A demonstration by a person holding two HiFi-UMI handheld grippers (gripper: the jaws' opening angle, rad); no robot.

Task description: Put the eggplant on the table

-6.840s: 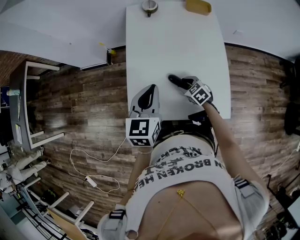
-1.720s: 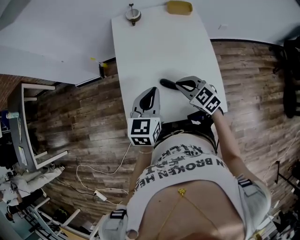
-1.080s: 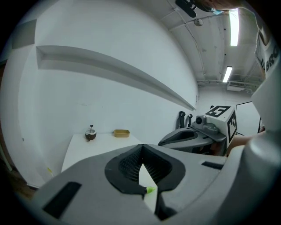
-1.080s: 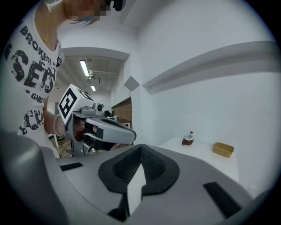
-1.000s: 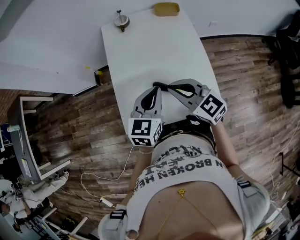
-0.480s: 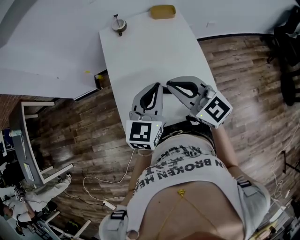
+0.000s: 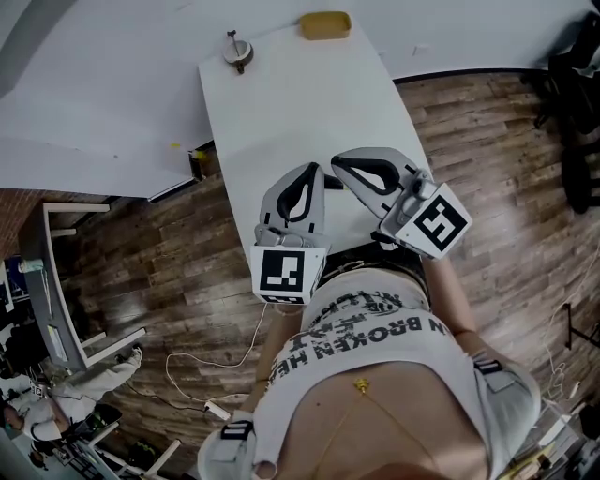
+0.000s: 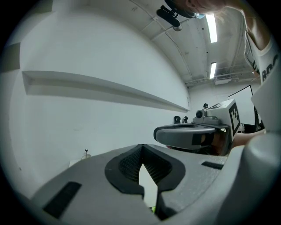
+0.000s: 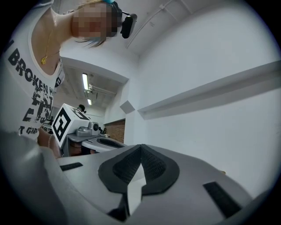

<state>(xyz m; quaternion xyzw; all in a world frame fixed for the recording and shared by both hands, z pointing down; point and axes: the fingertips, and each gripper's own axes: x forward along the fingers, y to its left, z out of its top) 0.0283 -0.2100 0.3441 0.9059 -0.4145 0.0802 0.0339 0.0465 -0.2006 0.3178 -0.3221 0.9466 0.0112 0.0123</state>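
My left gripper and right gripper hang side by side above the near end of the white table, both raised towards the head camera. In the left gripper view the left gripper is shut with nothing in it, and the right gripper's body floats beside it. In the right gripper view the right gripper is also shut and empty, and the left gripper shows at its left. The eggplant is hidden under the two grippers; only a dark sliver shows between them.
A yellow dish-like object and a small round object with a stem stand at the table's far end. Wood floor surrounds the table, with a cable and a metal frame at the left.
Both grippers have risen towards the camera and look larger. The dark eggplant lay in plain view on the table by the right gripper's tips; the grippers now cover it.
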